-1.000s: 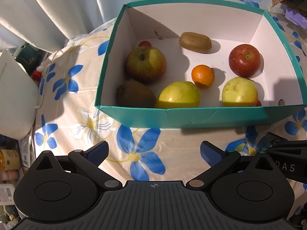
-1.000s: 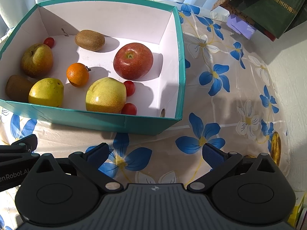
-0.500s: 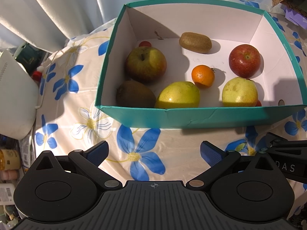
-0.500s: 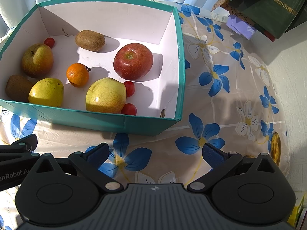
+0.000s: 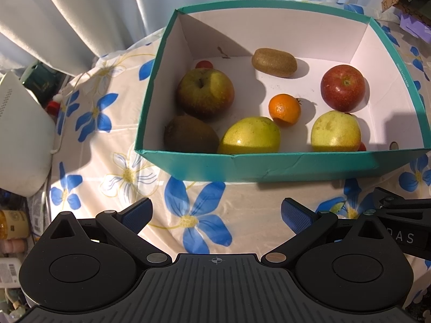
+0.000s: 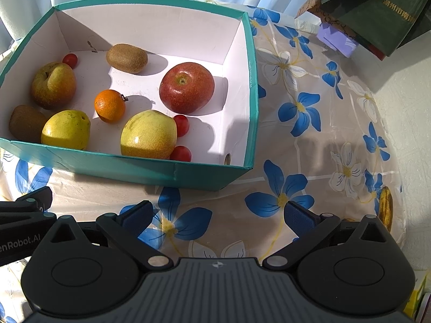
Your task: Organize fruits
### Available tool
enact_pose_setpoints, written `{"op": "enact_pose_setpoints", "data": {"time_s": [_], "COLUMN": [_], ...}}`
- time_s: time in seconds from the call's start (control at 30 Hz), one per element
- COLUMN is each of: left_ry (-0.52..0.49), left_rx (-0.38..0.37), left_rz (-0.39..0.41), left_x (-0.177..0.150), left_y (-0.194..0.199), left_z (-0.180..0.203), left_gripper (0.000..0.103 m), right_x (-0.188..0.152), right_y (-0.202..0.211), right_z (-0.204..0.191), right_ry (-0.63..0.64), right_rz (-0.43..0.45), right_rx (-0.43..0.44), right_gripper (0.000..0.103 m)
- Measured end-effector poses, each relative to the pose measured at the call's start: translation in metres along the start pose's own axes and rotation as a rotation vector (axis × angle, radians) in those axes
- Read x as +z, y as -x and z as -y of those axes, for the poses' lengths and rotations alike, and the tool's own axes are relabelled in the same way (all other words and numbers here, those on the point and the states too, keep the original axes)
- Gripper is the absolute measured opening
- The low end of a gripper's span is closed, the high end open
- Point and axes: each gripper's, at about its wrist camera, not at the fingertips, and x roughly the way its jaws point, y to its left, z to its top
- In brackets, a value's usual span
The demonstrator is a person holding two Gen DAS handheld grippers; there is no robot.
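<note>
Hovering: my left gripper (image 5: 215, 212) and my right gripper (image 6: 216, 212) hang side by side above the flowered tablecloth (image 5: 242, 202), on the near side of the teal box (image 5: 269, 165).
Left gripper: fingers spread wide, blue pads (image 5: 136, 215) bare, holding and touching nothing.
Right gripper: fingers equally wide apart, pads (image 6: 299, 218) bare, nothing between them.
Writing: the right gripper's side, seen from my left camera, reads "DAS"; the left gripper's side, seen from my right camera, reads "enRobot.AI". Gold lettering on the dark green book (image 6: 377, 8) at the table's far right is too small to read.
Fruit, near row: every piece lies inside the box, beyond both grippers. Against the near wall, left to right, sit a dark kiwi (image 5: 191, 134), a yellow-green pear (image 5: 250, 138) and a second pear (image 5: 335, 132), with a cherry tomato (image 6: 181, 154) just beside that second pear.
Fruit, middle: a mandarin (image 5: 284, 107) rests between the two pears and slightly behind them; another cherry tomato (image 6: 181, 125) touches the second pear's right side.
Fruit, far: a green-red apple (image 5: 206, 92) at left, a third cherry tomato (image 6: 70, 59) behind it, a brown kiwi (image 5: 274, 62) near the back wall, and a red apple (image 5: 344, 87) at right.
Surroundings: pale curtain (image 5: 94, 13) behind the table.
</note>
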Motion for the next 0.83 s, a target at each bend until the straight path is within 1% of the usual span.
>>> {"op": "enact_pose_setpoints", "data": {"time_s": [0.57, 0.7, 0.83], "left_ry": [-0.008, -0.018, -0.019], "left_rx": [0.004, 0.019, 0.013], "left_rz": [0.027, 0.049, 0.046], "left_x": [-0.0015, -0.0038, -0.004], "left_y": [0.0065, 0.0095, 0.0096], "left_z": [0.0022, 0.0043, 0.0034], "left_gripper": [0.103, 0.103, 0.103], "right_x": [-0.0021, -0.0026, -0.0033], "right_y": [0.002, 0.0027, 0.0031], "right_z": [0.0015, 0.0018, 0.0021], "right_ry": [-0.007, -0.007, -0.007], "right_rz": [0.007, 0.009, 0.011], "right_rx": [0.003, 0.004, 0.005], "right_gripper": [0.103, 0.103, 0.103]}}
